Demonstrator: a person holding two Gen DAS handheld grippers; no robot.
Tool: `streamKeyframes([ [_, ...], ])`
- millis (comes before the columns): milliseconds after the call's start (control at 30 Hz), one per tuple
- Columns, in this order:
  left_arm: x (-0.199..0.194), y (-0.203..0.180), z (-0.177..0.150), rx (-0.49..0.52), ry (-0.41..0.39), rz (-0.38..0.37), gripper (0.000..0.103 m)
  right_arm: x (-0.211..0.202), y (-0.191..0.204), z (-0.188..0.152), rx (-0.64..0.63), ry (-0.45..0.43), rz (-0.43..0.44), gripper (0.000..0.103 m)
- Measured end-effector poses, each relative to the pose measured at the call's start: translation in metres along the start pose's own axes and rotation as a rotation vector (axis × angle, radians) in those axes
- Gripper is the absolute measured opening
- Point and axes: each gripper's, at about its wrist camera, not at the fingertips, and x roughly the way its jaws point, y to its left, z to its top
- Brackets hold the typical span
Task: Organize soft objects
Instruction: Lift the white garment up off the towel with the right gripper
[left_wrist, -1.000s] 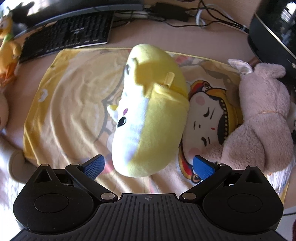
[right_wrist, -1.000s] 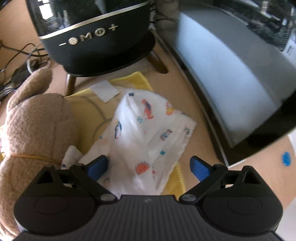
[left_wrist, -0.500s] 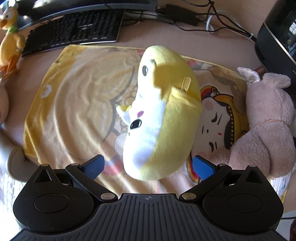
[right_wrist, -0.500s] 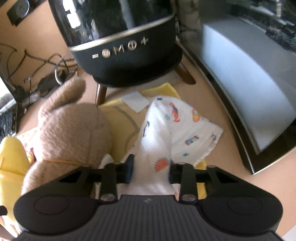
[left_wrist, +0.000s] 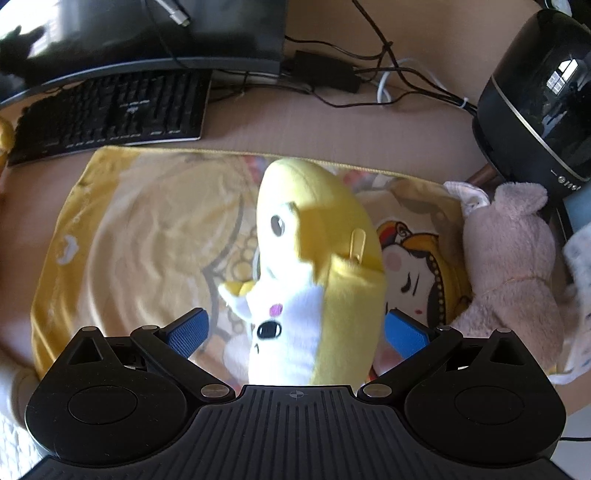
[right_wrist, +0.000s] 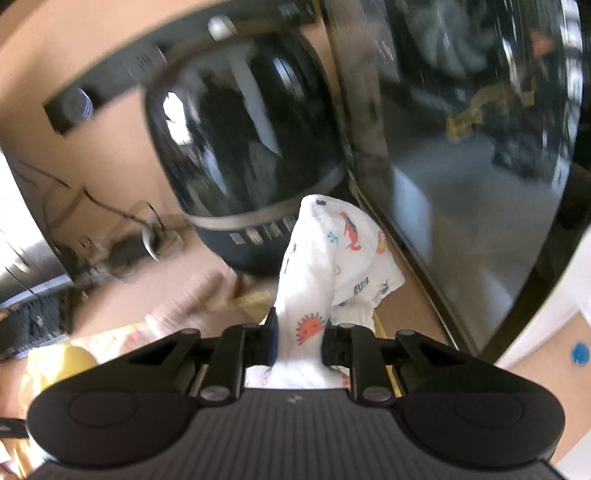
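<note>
A yellow and white plush (left_wrist: 317, 266) lies on a yellow printed blanket (left_wrist: 147, 236). My left gripper (left_wrist: 297, 334) is open, its blue pads (left_wrist: 188, 332) wide on either side of the plush's lower end. A pinkish-brown plush bear (left_wrist: 509, 258) lies on the blanket's right edge. My right gripper (right_wrist: 299, 343) is shut on a white cloth with small coloured prints (right_wrist: 332, 266), which hangs lifted off the desk in front of the black speaker. A corner of that cloth (left_wrist: 580, 258) shows at the far right of the left wrist view.
A round black speaker (right_wrist: 251, 147) on wooden legs stands at the back right, also visible as the speaker (left_wrist: 543, 92). A dark curved monitor (right_wrist: 461, 147) flanks it. A black keyboard (left_wrist: 110, 110), monitor base and cables (left_wrist: 388, 74) lie behind the blanket.
My right gripper shut on the white cloth and raised it off the blanket. My left gripper moved forward, so the yellow plush now sits deeper between its open fingers.
</note>
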Motion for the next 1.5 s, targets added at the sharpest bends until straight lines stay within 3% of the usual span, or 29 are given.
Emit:
streamKeyframes([
  [233,0.032,-0.022,0.013,0.081,-0.004,0.064,0.103,-0.026,0.040,0.022,-0.045,-0.074,0.174,0.021],
  [433,0.058,-0.019,0.011,0.040,0.074,-0.033,0.103,-0.019,0.061,0.018,-0.087,-0.054,0.240,0.021],
  [700,0.058,-0.045,0.003,0.125,0.088,0.044,0.103,-0.008,0.063,0.001,-0.097,0.001,0.286,0.022],
  [933,0.079,-0.040,-0.008,0.145,0.139,0.124,0.103,-0.010,0.050,-0.004,-0.090,0.006,0.301,0.022],
  [1100,0.077,-0.024,-0.012,0.120,0.094,0.074,0.103,-0.007,0.036,-0.004,-0.059,0.015,0.284,0.022],
  [1300,0.066,-0.008,-0.013,0.141,0.078,0.011,0.091,-0.009,0.036,-0.006,-0.052,0.011,0.279,0.022],
  [1500,0.057,0.003,-0.010,0.241,0.082,0.013,0.089,-0.020,0.052,-0.004,-0.090,-0.016,0.286,0.021],
])
